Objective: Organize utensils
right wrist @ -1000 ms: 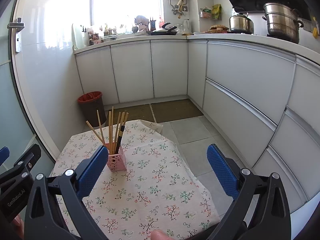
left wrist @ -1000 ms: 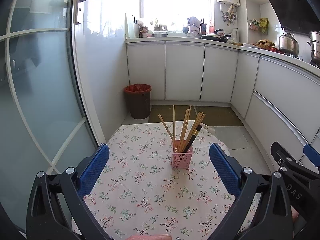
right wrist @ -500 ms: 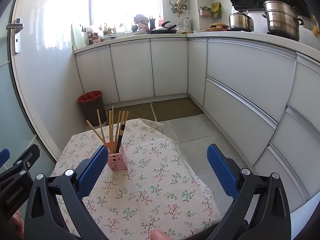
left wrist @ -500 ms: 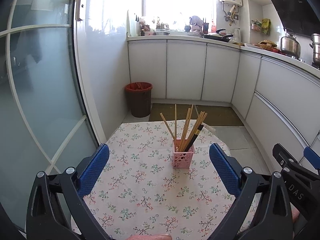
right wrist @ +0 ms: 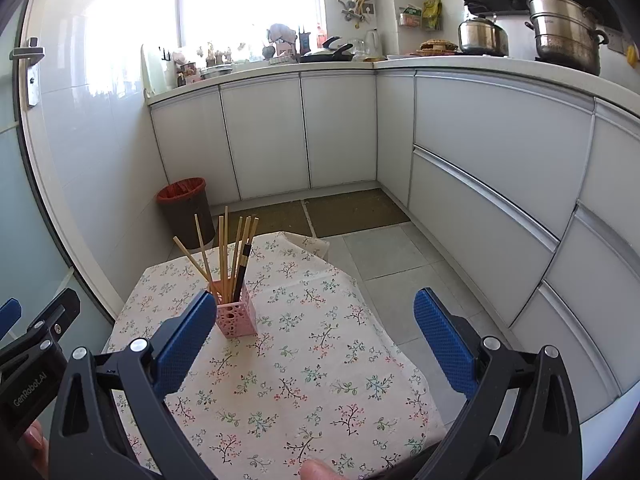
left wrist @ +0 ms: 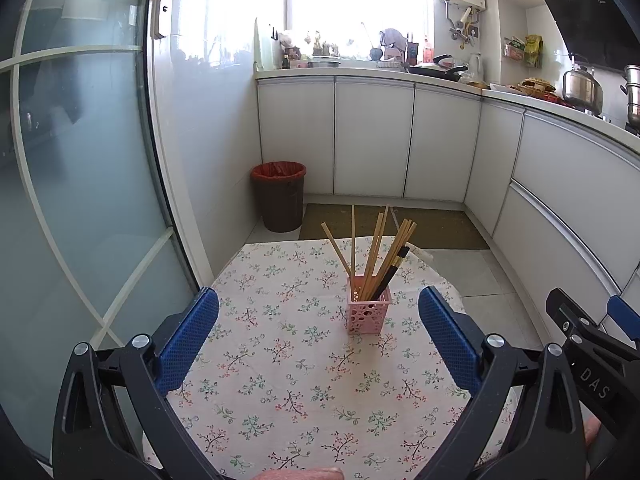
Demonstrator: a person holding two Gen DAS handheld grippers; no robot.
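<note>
Wooden chopsticks [left wrist: 374,252] stand upright, fanned, in pink holder [left wrist: 368,314].

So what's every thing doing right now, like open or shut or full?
left gripper: open, empty
right gripper: open, empty
pink holder: upright on the tablecloth
chopsticks: standing in the holder, leaning apart
trash bin: open top, red bag inside
cabinet doors: shut

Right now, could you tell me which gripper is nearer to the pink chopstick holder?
Left gripper: the pink chopstick holder sits between its fingers, just ahead. Right gripper is offset rightward.
</note>
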